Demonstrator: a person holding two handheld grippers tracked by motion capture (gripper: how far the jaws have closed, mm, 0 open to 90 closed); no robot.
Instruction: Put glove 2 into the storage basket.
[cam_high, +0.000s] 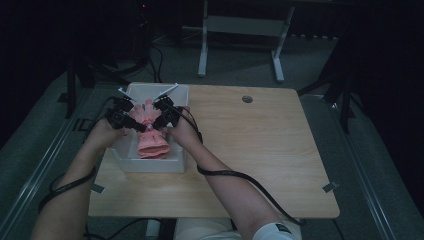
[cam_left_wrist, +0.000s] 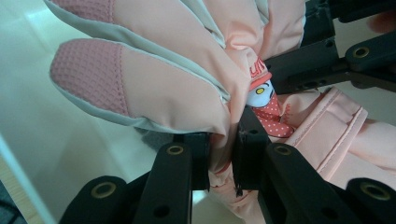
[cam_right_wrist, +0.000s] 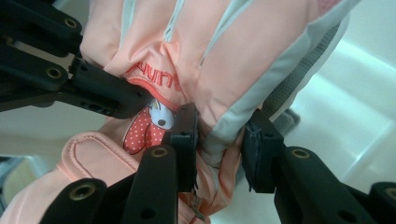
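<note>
Peach-pink padded fabric with pale grey piping makes up the glove (cam_high: 150, 134), a soft, light, puffy thing that lies over the white bin (cam_high: 131, 165) at about ten o'clock on the wooden worktop (cam_high: 260, 150), its fingers pointing to twelve and its cuff to six. The left gripper (cam_left_wrist: 220, 156) pinches a fold of the glove near the base of a finger, the jaws drawn narrow on the cloth; the right gripper (cam_right_wrist: 219, 140) clamps a thicker bunch along the grey-edged side, its jaws standing somewhat wider around it. Both bite close to the small cartoon patch (cam_left_wrist: 262, 93) in the middle of the glove's back. Such stuffing will likely sag and fold under its own weight, and the smooth shell may slip, so a hold on seams, the stitched cuff strap (cam_right_wrist: 88, 154) or the waffle-textured fingertips (cam_left_wrist: 88, 70) seems surest. The bin's walls hem the glove in at nine and three o'clock, leaving little side room there, while the worktop from one to five o'clock lies bare and gives ample room for carrying it across.
</note>
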